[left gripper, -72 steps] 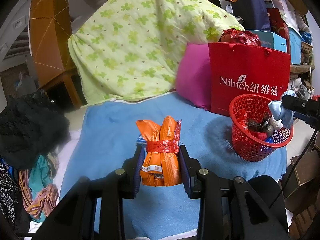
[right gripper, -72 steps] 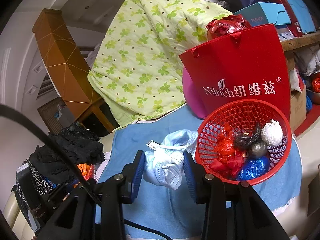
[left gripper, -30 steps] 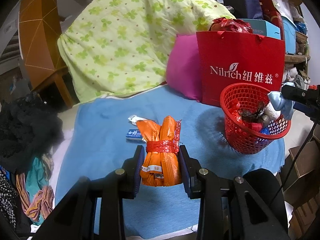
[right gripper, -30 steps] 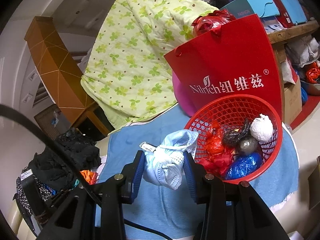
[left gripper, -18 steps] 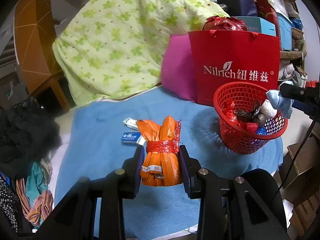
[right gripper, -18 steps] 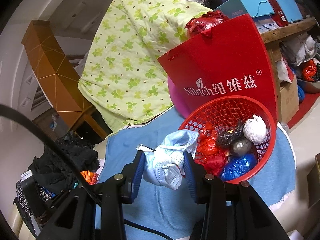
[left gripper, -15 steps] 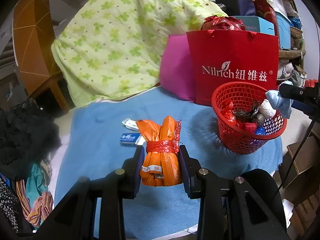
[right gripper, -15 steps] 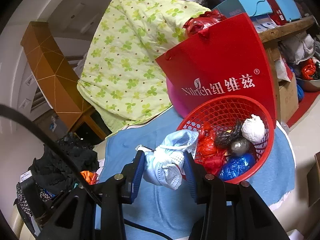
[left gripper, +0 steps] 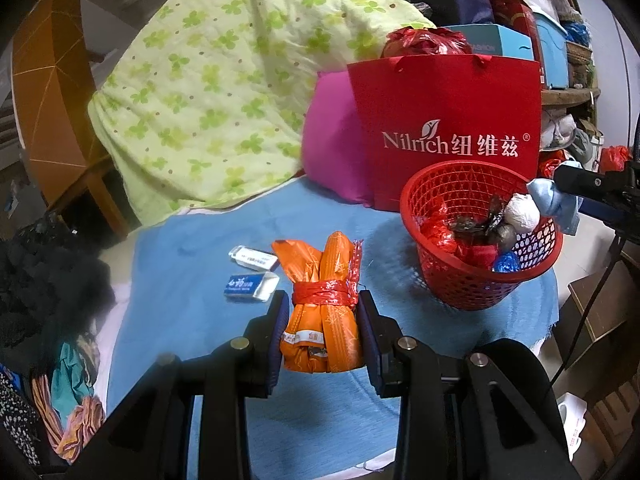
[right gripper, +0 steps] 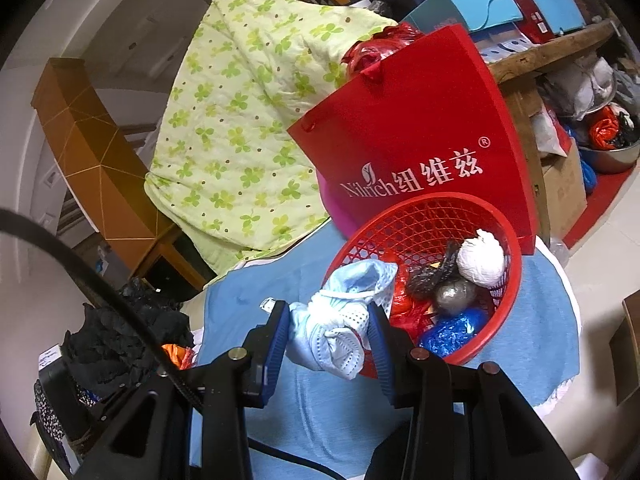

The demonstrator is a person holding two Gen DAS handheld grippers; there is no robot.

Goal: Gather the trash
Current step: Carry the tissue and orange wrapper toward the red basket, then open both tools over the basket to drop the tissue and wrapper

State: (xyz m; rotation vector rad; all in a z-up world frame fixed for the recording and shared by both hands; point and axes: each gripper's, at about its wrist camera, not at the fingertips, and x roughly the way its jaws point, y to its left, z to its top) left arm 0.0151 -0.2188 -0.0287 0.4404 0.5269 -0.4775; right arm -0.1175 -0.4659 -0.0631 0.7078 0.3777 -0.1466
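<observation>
My left gripper (left gripper: 322, 334) is clamped on one orange bundle (left gripper: 320, 316) above the blue cloth (left gripper: 192, 320); my right gripper (right gripper: 329, 338) is clamped on one pale blue wad (right gripper: 340, 320), held at the near rim of the single red basket (right gripper: 514, 300). Two small cartons (left gripper: 252, 276) lie on the cloth beside the bundle. Basket holds roughly six pieces, lower ones overlapped and hard to separate; my grippers cover the cloth's near edge.
</observation>
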